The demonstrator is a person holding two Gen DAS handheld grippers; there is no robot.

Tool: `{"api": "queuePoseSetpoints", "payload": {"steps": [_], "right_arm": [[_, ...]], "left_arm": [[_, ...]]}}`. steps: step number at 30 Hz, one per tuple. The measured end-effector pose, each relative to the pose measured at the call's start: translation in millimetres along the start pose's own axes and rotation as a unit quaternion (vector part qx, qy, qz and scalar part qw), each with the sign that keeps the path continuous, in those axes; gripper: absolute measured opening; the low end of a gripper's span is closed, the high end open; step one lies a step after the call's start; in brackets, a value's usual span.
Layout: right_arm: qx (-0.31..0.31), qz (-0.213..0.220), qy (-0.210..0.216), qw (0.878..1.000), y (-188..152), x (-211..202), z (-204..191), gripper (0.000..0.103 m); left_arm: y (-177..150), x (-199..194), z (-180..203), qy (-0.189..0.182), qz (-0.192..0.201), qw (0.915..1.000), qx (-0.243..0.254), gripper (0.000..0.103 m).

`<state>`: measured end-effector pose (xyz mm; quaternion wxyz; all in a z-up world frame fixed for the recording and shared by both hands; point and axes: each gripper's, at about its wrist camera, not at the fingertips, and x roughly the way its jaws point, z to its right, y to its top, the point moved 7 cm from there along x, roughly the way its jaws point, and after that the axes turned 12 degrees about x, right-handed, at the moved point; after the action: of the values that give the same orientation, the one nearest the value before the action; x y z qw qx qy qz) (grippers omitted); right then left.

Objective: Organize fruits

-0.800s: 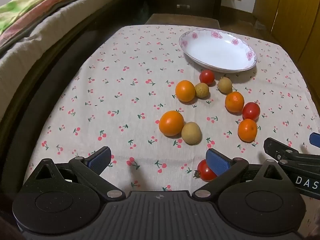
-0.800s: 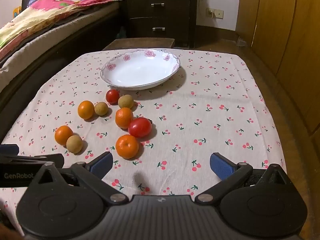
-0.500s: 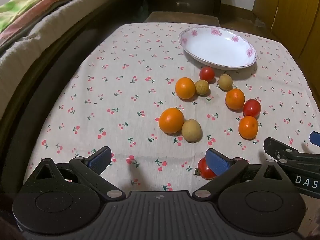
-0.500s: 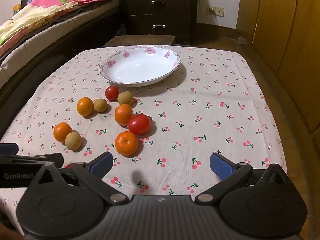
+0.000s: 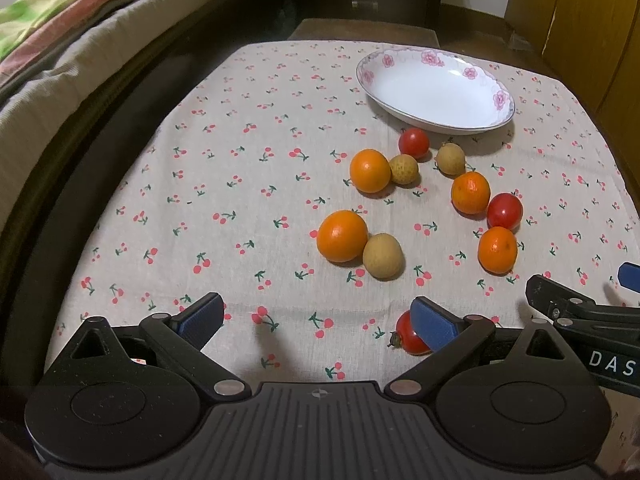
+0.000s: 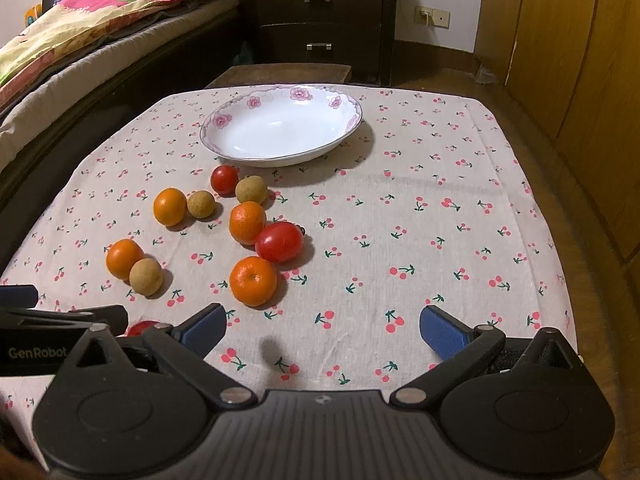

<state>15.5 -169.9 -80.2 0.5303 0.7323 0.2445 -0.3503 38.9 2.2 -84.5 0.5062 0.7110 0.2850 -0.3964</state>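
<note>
The nearest orange (image 6: 253,281) lies on the cherry-print cloth (image 6: 440,240) just ahead of my empty, wide-open right gripper (image 6: 322,330), so I should straddle it squarely, squeeze gently, and carry it to the empty flowered dish (image 6: 348,128) beyond.

oranges: four, at (image 6: 170,206), (image 6: 247,222), (image 6: 124,258), (image 6: 253,280)
tomatoes: three, at (image 6: 224,179), (image 6: 279,241), and one (image 5: 408,334) at 6 o'clock, half hidden by a finger
brown fruits: three, at (image 6: 251,189), (image 6: 201,203), (image 6: 146,276)
plate (image 6: 224,120): one, at 12 o'clock
grippers: two, at (image 5: 318,318) and (image 6: 322,330)
</note>
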Motion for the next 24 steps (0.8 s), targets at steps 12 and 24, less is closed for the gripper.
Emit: {"api": "queuePoseSetpoints", "payload": {"steps": [12,24], "right_arm": [[0.014,-0.01,0.02,1.0,-1.1,1.9,-2.6,0.103],[0.01,-0.019,0.024,0.999,-1.8,3.3,-4.4,0.1]], "left_arm": [[0.3,2.9,-0.1,-0.004,-0.008,1.0,-0.002,0.1],[-0.1,6.2,-0.1,-0.009,-0.014,0.9998,-0.007,0.099]]}}
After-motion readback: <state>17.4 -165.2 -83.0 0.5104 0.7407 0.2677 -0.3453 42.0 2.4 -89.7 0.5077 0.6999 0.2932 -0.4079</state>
